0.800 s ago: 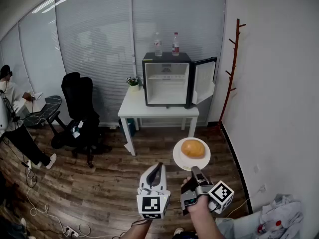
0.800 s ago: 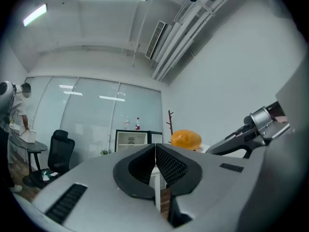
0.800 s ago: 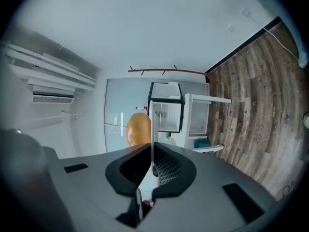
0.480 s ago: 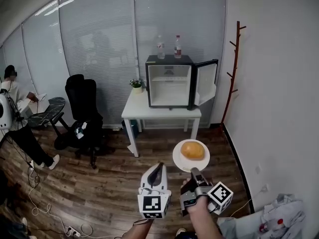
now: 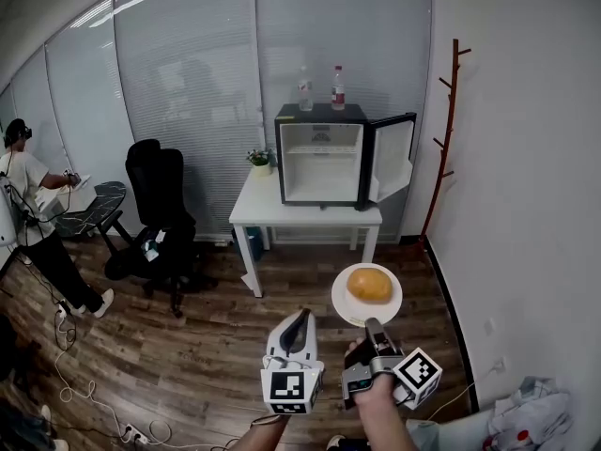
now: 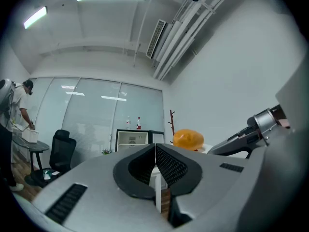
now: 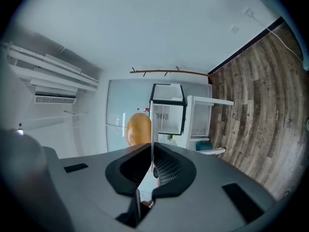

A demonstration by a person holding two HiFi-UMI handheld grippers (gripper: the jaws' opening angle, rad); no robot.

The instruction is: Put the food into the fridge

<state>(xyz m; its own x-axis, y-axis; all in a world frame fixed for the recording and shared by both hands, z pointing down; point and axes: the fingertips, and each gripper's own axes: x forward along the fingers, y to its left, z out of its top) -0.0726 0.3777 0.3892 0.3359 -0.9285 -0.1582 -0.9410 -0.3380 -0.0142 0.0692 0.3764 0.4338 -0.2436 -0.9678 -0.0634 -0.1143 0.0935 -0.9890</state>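
Observation:
A golden bread roll lies on a white plate held out in front of me. My right gripper is shut on the plate's near rim. In the right gripper view the plate shows edge-on as a thin line between the jaws, with the roll beside it. My left gripper hangs just left of the plate, shut and empty. The small black fridge stands across the room on a white table, its door swung open to the right and its white inside bare.
Two bottles stand on the fridge top and a small plant sits left of it. A black office chair and a person are at the left. A wooden coat rack leans by the right wall. Cables lie on the wooden floor.
The fridge and table have shifted slightly right and down in the head view. The plate with the roll stays in the right gripper, a little lower. The person at the left has shifted.

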